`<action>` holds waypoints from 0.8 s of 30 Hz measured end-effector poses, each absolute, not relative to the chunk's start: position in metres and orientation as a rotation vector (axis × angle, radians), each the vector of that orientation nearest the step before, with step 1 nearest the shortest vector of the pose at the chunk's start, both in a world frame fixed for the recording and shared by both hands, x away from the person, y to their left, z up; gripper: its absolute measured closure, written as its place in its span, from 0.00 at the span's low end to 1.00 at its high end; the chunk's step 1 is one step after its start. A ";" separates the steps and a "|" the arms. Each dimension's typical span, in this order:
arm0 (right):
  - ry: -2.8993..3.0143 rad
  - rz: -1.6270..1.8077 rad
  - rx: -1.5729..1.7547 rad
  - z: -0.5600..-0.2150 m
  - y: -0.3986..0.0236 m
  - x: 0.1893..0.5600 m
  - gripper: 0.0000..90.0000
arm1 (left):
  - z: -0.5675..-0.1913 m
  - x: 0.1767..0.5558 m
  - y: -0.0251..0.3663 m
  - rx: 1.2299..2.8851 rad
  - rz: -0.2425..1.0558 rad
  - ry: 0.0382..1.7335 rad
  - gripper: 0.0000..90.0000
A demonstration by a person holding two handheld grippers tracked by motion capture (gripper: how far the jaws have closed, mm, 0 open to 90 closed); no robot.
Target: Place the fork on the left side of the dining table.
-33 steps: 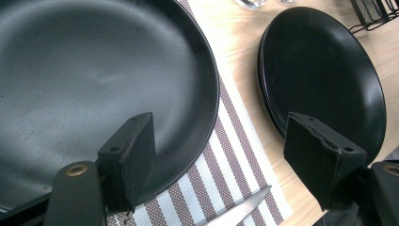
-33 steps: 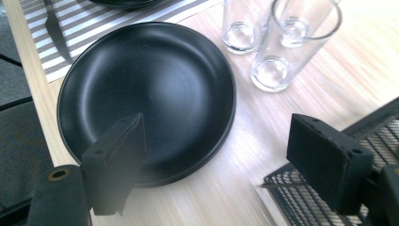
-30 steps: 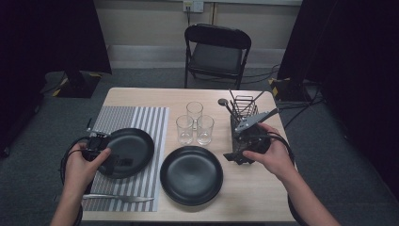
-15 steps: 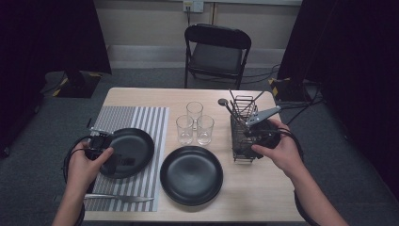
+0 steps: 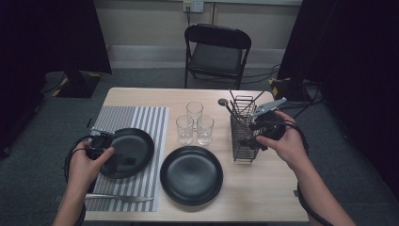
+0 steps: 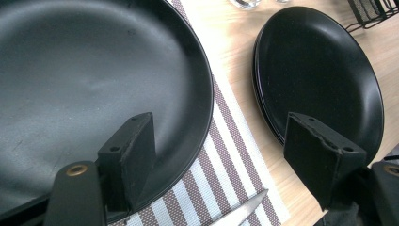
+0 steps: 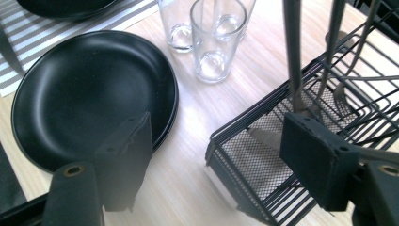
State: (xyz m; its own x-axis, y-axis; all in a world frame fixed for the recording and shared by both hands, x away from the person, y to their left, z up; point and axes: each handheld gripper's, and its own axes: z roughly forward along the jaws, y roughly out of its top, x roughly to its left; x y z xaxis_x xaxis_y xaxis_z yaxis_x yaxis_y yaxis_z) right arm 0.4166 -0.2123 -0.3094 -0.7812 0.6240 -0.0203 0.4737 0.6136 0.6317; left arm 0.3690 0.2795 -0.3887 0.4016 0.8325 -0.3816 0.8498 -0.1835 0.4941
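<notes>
At the right side of the pale wooden tabletop (image 5: pixel 141 96) the person's right hand (image 5: pixel 284 143) holds the right claw (image 5: pixel 256 136) up against the black wire cutlery basket (image 5: pixel 244 136), which stands upright near the tabletop's right edge with several dark-handled utensils (image 7: pixel 292 52) rising out of it. In the right gripper view that claw's two black jaws stand far apart and have just been drawing a little closer; the near corner of the basket lies in the gap between them, but neither pad presses on the wire or on any handle, so the claw holds nothing. To the left of the basket three clear drinking glasses (image 5: pixel 195 123) stand bunched together, and in front of them a round matte black plate (image 5: pixel 191 175) lies on the bare wood, seemingly on top of a second one. On the far left the left hand (image 5: pixel 84 165) rests the left claw (image 5: pixel 120 160) over another round black plate (image 5: pixel 134 146), which sits on a grey-and-white striped placemat (image 5: pixel 150 117). In the left gripper view those jaws are also spread wide, one above the plate's rim and the other over the gap toward the neighbouring plate, gripping nothing. A silver table knife (image 5: pixel 120 198) lies flat along the near edge of the placemat, just in front of the left hand.
</notes>
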 end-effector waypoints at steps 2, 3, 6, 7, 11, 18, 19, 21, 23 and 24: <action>2.600 0.911 0.908 -0.309 -0.212 0.419 0.29 | -0.389 0.369 0.280 2.010 -0.042 1.424 0.28; 2.597 0.898 0.907 -0.308 -0.213 0.421 0.29 | -0.389 0.369 0.280 2.007 -0.049 1.427 0.28; 2.587 0.908 0.919 -0.306 -0.213 0.426 0.30 | -0.390 0.369 0.281 2.011 -0.051 1.429 0.28; 2.575 0.898 0.928 -0.306 -0.213 0.427 0.30 | -0.390 0.369 0.281 2.012 -0.049 1.430 0.28; 2.557 0.899 0.941 -0.304 -0.212 0.434 0.32 | -0.390 0.369 0.281 2.003 -0.050 1.432 0.28; 2.558 0.890 0.958 -0.305 -0.209 0.445 0.32 | -0.391 0.368 0.279 2.009 -0.057 1.430 0.28; 2.556 0.888 0.958 -0.305 -0.208 0.446 0.32 | -0.391 0.368 0.279 2.010 -0.063 1.423 0.28; 2.556 0.890 0.962 -0.304 -0.208 0.449 0.32 | -0.392 0.368 0.279 2.010 -0.064 1.422 0.28; 2.542 0.897 0.974 -0.302 -0.209 0.451 0.33 | -0.393 0.368 0.278 1.999 -0.071 1.433 0.28; 2.534 0.889 0.979 -0.301 -0.209 0.453 0.33 | -0.393 0.369 0.279 2.000 -0.067 1.432 0.28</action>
